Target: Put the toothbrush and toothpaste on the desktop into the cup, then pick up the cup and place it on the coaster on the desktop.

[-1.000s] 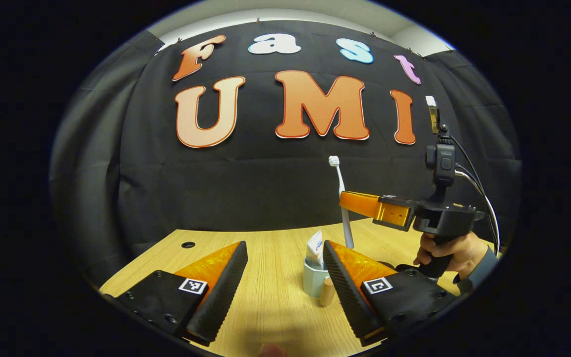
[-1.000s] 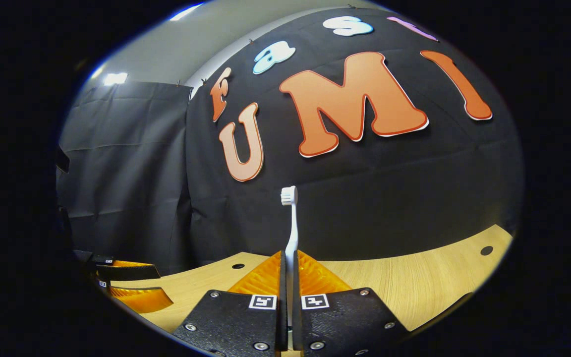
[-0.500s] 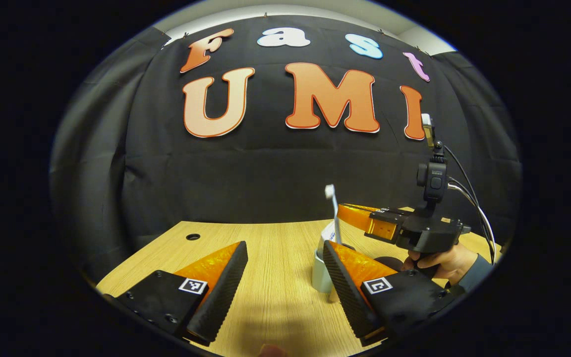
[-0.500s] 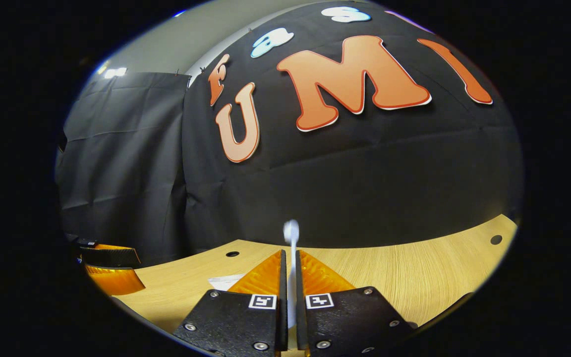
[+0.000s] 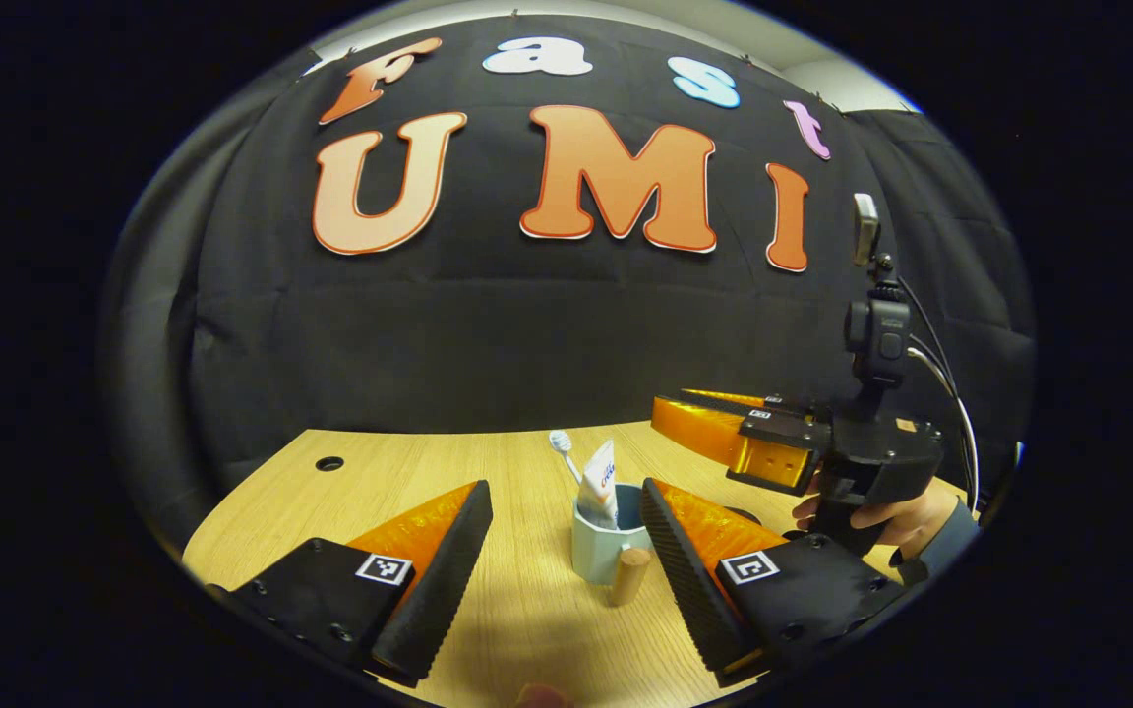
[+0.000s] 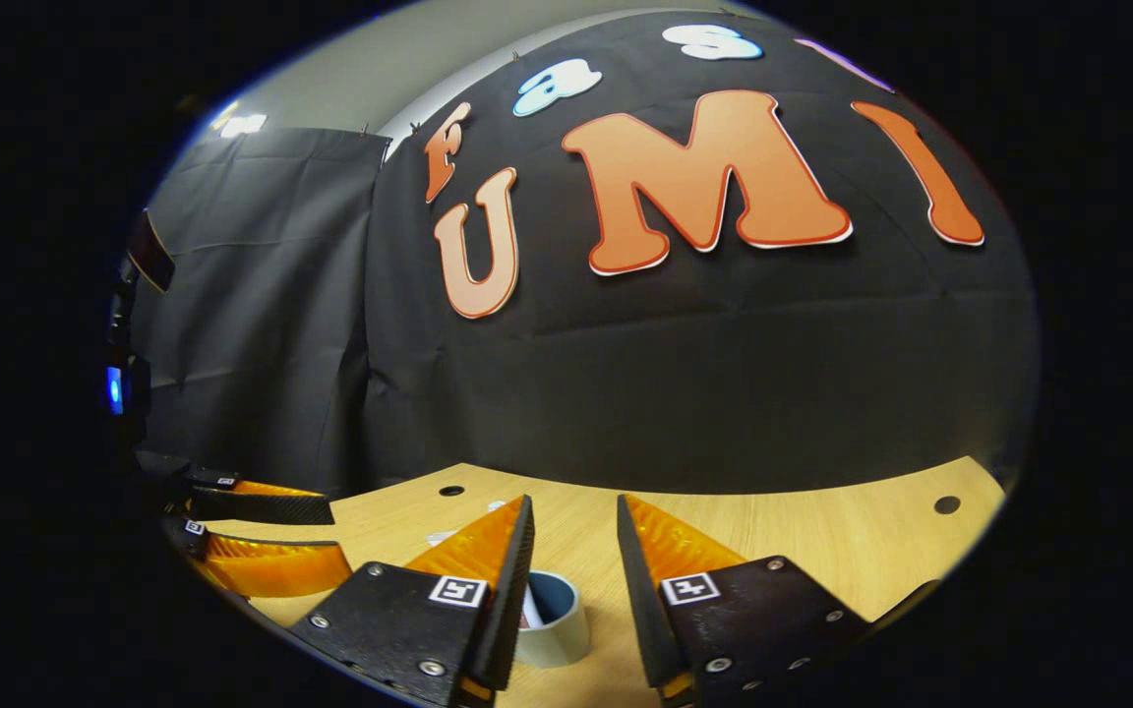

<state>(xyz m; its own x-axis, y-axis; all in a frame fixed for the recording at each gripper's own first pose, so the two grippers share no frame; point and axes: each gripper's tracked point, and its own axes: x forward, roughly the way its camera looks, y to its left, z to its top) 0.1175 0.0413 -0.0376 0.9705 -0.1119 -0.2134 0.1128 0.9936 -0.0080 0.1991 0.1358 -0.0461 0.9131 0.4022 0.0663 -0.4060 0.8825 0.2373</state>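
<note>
Left gripper view gives us the left tool (image 5: 562,536) at the bottom of the frame, its two orange-and-black fingers spread wide and grasping nothing. Between them, a little right of centre, we see the pale blue cup (image 5: 598,549) standing upright on the wooden desk (image 5: 527,472). The toothbrush (image 5: 565,454) leans out of the cup toward the upper left, bristle head up, and the toothpaste (image 5: 602,482) stands in the cup just beside it, its flat end upward. A short wooden handle (image 5: 628,575) sticks out from the cup's lower right side, close to the left tool's right-hand finger. At the right of the frame we see the right tool (image 5: 714,423), held by a hand (image 5: 881,521) on its black grip, above the desk and higher than the cup; its orange fingers point toward the left of the frame. A small dark hole (image 5: 329,463) sits in the desk at the left.

In the right gripper view we see the right tool (image 6: 571,551) at the bottom centre with its fingers released and parted, nothing between them. The cup (image 6: 555,624) lies low in the frame in the gap between the fingers, its blue inside visible from above, partly hidden by the left-hand finger. The left tool (image 6: 262,536) shows at the lower left edge, fingers apart. We cannot make out the coaster with certainty.
</note>
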